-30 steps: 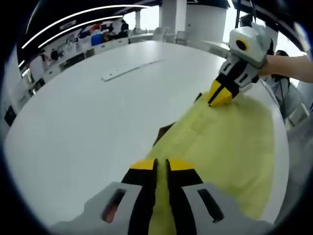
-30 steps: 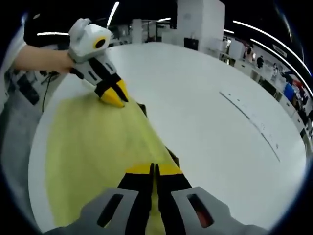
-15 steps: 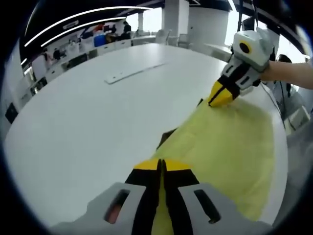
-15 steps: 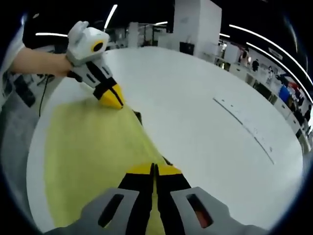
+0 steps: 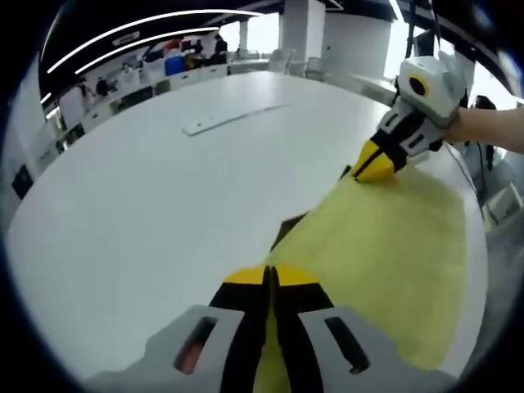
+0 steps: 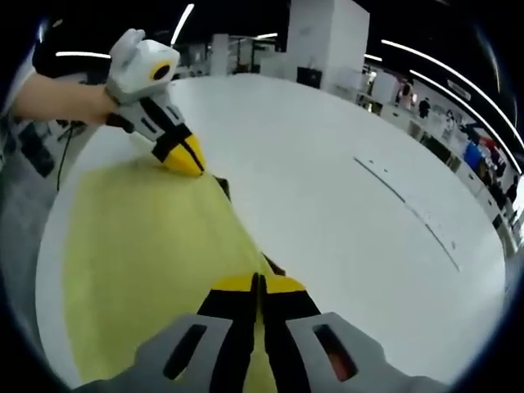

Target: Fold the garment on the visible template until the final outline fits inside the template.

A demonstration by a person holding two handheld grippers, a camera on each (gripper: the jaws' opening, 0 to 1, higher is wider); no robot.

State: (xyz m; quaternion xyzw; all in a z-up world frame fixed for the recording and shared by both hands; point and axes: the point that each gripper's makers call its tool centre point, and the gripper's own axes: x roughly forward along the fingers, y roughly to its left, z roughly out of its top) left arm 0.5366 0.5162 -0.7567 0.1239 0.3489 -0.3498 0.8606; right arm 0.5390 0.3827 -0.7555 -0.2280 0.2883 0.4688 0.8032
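Nearest in the left gripper view, the left gripper (image 5: 270, 274) rises from 6 o'clock with its yellow-tipped jaws pressed together on an edge of the yellow garment (image 5: 385, 246); in the right gripper view the right gripper (image 6: 257, 282) stands the same way, clenched on the same edge further along. Each also shows in the other's view, the right one at 2 o'clock, the left one at 10 o'clock. The garment spreads flat over the near side of the white desk (image 5: 147, 188), with a dark sliver (image 5: 282, 232) peeping from under its edge between the two grippers, perhaps the template, though I cannot say for sure. The cloth looks thin, light and limp, so I judge it will sag and crease unless that edge is carried taut between the two holds; corners and hems are the sensible places to pinch. Further out a long pale strip (image 5: 233, 117) lies on the desk towards 12 o'clock. No brand or writing can be read anywhere. Beyond are office desks and ceiling lights.
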